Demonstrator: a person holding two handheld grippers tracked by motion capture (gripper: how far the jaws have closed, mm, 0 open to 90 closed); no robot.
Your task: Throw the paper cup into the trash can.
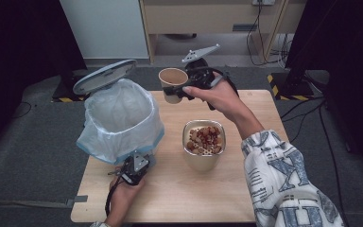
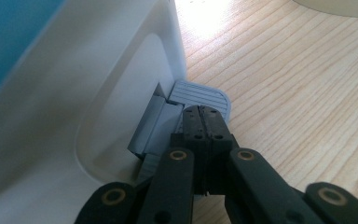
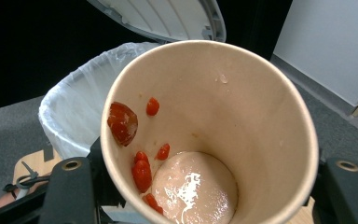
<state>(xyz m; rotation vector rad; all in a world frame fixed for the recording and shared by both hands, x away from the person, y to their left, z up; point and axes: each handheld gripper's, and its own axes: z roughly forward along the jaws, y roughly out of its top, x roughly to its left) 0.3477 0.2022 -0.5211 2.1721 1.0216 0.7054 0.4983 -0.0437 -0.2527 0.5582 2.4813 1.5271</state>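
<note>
A white pedal bin (image 1: 120,113) with a clear liner stands at the table's left, its lid (image 1: 105,75) raised. My left gripper (image 1: 138,163) is at the bin's base, shut, with its tips (image 2: 203,112) resting on the grey pedal (image 2: 205,95). My right gripper (image 1: 178,90) is shut on a tan paper cup (image 1: 171,81), held in the air just right of the bin's rim. The cup (image 3: 242,116) is tilted toward the camera; red food bits (image 3: 122,122) cling to its wall and pinkish liquid (image 3: 193,191) lies at the bottom. The lined bin (image 3: 81,109) lies behind it.
A beige bowl (image 1: 203,161) of brown and red food scraps (image 1: 205,138) stands mid-table, right of the bin. The wooden table (image 1: 194,198) has bare room in front and to the right. Cables and black stands sit on the floor beyond.
</note>
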